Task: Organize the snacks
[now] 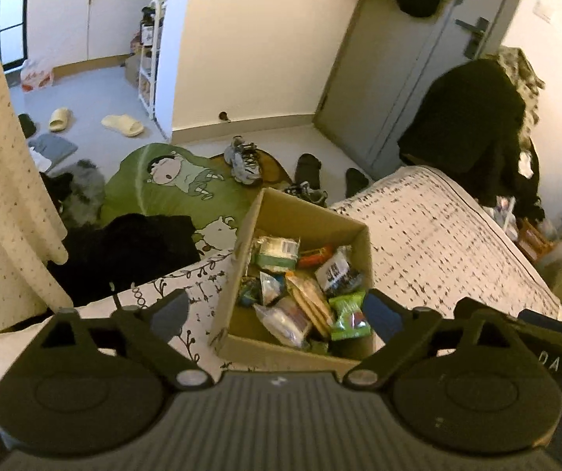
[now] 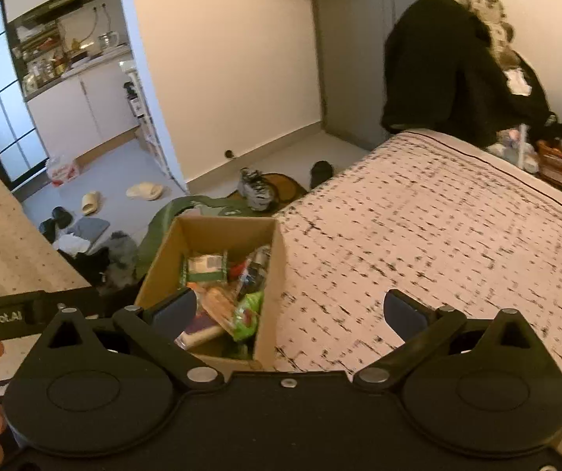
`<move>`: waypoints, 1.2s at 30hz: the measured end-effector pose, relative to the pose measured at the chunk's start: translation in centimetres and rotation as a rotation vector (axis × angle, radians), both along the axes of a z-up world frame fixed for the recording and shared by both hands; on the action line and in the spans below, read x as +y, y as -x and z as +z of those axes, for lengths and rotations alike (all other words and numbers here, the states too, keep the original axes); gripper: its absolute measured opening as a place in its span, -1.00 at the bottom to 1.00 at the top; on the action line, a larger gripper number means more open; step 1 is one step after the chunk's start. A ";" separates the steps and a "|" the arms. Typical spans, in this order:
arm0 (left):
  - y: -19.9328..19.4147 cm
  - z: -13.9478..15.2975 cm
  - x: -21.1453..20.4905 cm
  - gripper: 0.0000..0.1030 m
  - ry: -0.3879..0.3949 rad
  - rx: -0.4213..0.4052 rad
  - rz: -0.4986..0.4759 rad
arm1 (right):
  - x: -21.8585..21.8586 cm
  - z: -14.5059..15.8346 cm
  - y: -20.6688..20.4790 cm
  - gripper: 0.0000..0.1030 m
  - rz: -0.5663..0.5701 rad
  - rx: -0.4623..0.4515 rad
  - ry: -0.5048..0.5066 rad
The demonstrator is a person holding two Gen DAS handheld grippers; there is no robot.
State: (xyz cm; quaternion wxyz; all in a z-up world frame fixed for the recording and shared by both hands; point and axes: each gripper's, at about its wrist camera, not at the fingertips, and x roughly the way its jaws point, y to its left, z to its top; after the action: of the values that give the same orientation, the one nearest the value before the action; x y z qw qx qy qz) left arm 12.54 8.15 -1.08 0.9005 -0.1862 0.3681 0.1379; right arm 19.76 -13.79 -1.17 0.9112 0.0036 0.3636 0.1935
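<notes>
An open cardboard box stands on the bed and holds several wrapped snacks, among them a bright green packet and an orange one. My left gripper hovers above the box's near side, open, with nothing between its fingers. In the right wrist view the same box sits at centre left with the green packet near its front. My right gripper is open and empty, its left finger over the box, its right finger over the bedspread.
A patterned white bedspread runs to the right of the box. On the floor beyond lie a green cartoon cushion, sneakers, slippers and dark clothes. A cream cloth hangs at left. A black coat hangs by the door.
</notes>
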 end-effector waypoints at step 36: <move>7.3 1.5 -3.2 0.99 -0.184 -0.101 -0.195 | -6.9 0.0 9.7 1.00 -0.070 -0.042 -0.072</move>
State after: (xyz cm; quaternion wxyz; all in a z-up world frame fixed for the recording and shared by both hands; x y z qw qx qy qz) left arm 5.22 4.93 0.40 0.9403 -0.0730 0.3244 0.0731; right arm 10.07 -20.64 -1.14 0.9241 0.0451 0.3369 0.1746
